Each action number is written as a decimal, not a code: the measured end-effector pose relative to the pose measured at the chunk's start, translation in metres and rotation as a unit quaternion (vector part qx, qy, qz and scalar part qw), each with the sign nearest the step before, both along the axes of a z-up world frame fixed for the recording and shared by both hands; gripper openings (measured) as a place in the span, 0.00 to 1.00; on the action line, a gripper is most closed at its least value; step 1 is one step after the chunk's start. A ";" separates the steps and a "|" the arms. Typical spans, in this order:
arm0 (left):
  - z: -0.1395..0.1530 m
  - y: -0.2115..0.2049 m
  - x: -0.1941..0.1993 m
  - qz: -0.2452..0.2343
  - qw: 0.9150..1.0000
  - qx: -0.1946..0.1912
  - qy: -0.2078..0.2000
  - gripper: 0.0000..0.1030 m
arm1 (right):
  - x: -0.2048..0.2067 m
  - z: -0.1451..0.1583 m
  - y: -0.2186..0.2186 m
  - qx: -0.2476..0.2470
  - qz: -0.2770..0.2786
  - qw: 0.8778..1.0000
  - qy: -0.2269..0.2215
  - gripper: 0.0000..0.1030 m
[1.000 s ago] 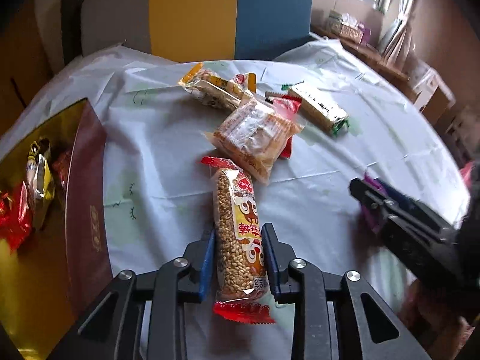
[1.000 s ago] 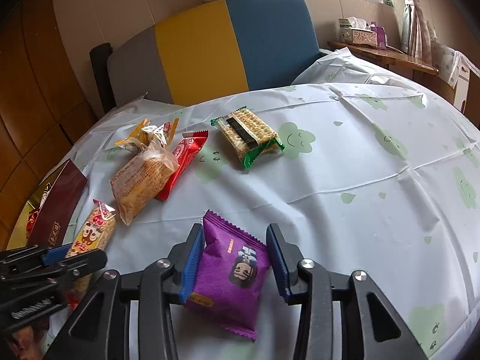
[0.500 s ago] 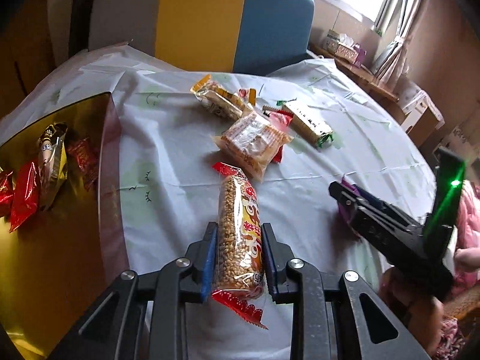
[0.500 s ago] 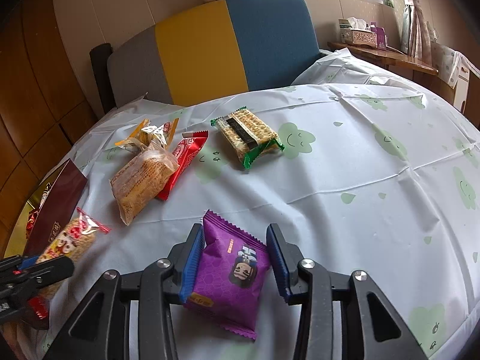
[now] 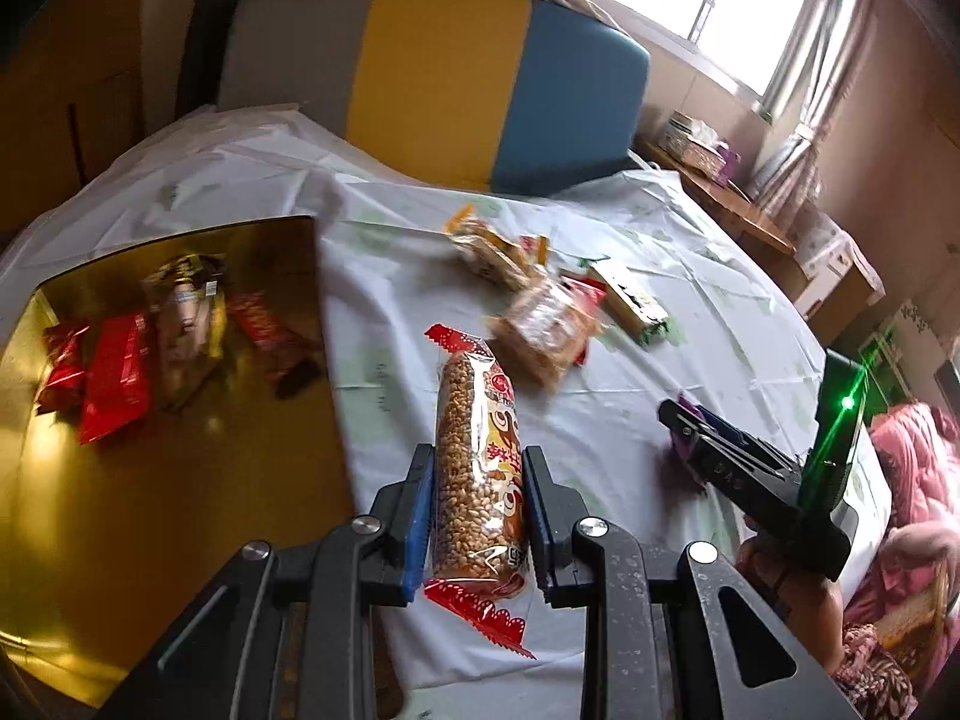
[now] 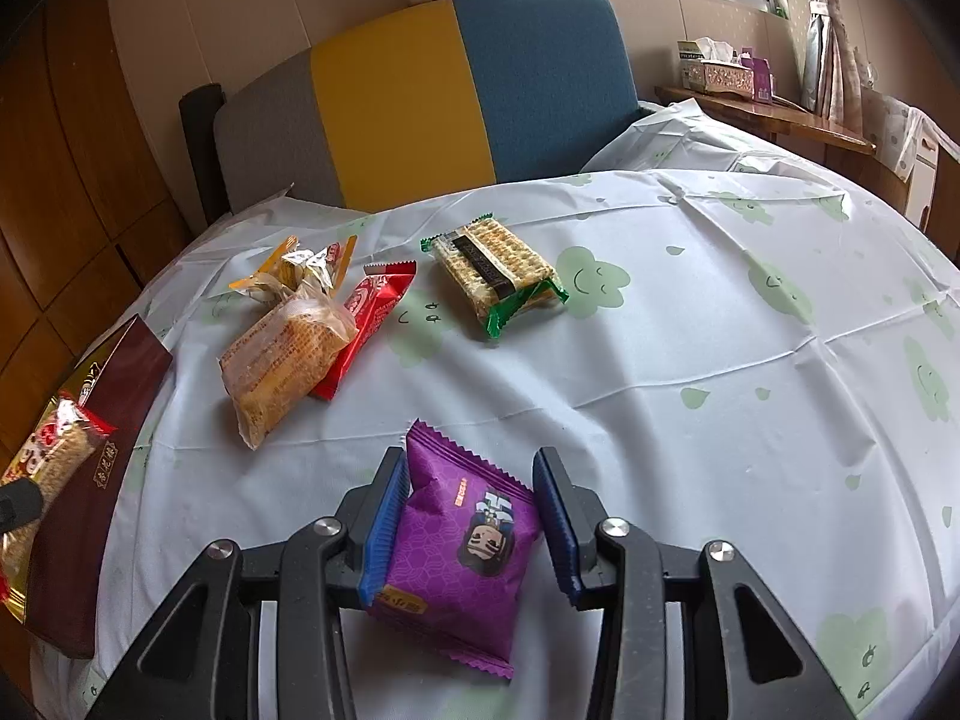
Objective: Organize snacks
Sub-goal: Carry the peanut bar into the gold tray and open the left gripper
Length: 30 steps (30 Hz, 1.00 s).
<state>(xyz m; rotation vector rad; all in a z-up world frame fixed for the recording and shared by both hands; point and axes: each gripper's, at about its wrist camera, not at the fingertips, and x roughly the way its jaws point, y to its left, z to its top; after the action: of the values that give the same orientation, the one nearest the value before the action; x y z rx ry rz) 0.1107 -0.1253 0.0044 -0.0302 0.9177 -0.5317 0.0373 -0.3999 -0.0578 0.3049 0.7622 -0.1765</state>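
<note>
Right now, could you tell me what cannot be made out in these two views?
- Left wrist view: the snacks lying loose on the tablecloth are motion-blurred, so labels are unreadable.
- Left wrist view: the purple packet is almost wholly hidden by the right gripper.
- Right wrist view: the gold box is cut off by the left edge, hiding its contents.
- Right wrist view: the left gripper is mostly out of frame.

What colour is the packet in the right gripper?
Purple packet, clearest in the right wrist view.

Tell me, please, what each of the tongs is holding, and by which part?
Left tongs: the long clear puffed-grain bar packet, gripped across its lower half. Right tongs: the purple foil snack pouch, gripped by its side edges.
</note>
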 end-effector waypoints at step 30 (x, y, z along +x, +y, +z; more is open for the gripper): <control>-0.040 0.204 0.049 0.185 0.979 0.085 0.021 0.27 | 0.001 0.001 0.002 -0.016 0.000 1.000 0.005 0.42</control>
<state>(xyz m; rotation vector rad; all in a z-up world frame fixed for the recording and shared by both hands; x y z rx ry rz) 0.1600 0.0787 -0.0354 -0.0573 0.9695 -0.1063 0.0378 -0.3975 -0.0570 0.2743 0.7694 -0.1901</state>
